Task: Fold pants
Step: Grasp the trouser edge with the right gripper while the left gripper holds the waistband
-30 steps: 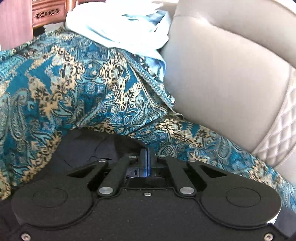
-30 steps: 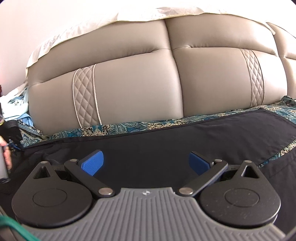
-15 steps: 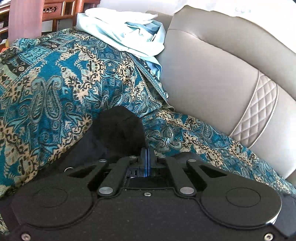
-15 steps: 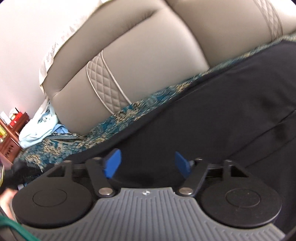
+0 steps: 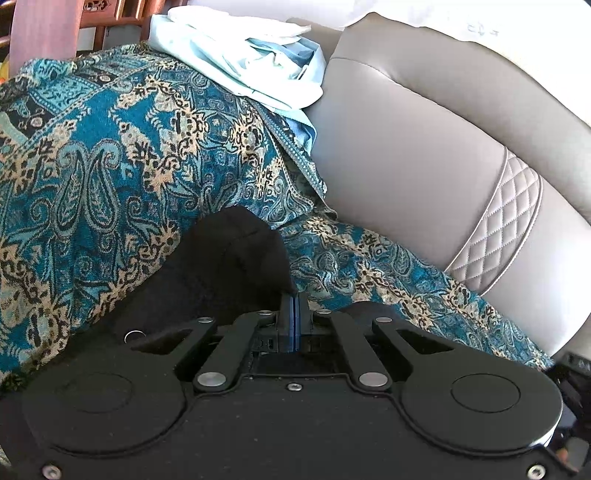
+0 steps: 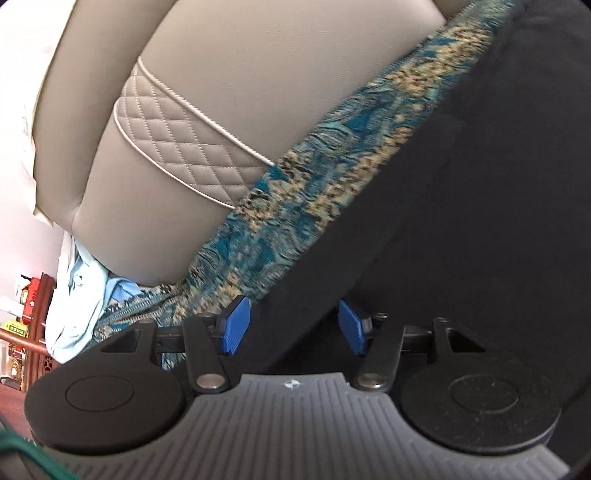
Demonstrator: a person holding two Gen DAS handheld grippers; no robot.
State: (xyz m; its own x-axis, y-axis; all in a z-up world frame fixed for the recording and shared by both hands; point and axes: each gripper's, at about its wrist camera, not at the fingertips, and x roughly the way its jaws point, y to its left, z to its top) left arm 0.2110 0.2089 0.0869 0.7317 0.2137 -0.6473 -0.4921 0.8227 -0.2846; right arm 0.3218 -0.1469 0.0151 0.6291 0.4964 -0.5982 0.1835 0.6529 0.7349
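The black pants [image 6: 461, 206] lie spread on a sofa seat covered by a blue paisley throw [image 6: 314, 206]. My left gripper [image 5: 294, 306] is shut on a bunched end of the black pants [image 5: 229, 266], which rises in a hump just in front of the closed blue pads. My right gripper [image 6: 293, 325] is open, its blue pads [image 6: 234, 325] standing apart over the edge of the pants, with black cloth between them.
The grey leather sofa back [image 5: 424, 147] with a quilted stripe [image 6: 184, 147] rises behind. Pale blue clothes [image 5: 240, 51] are piled on the throw-covered armrest [image 5: 110, 147]. Dark wooden furniture [image 5: 44, 33] stands beyond.
My left gripper has lifted the pants end, so the black hump has risen. My right gripper has tilted and moved in over the pants edge, its pads somewhat closer together.
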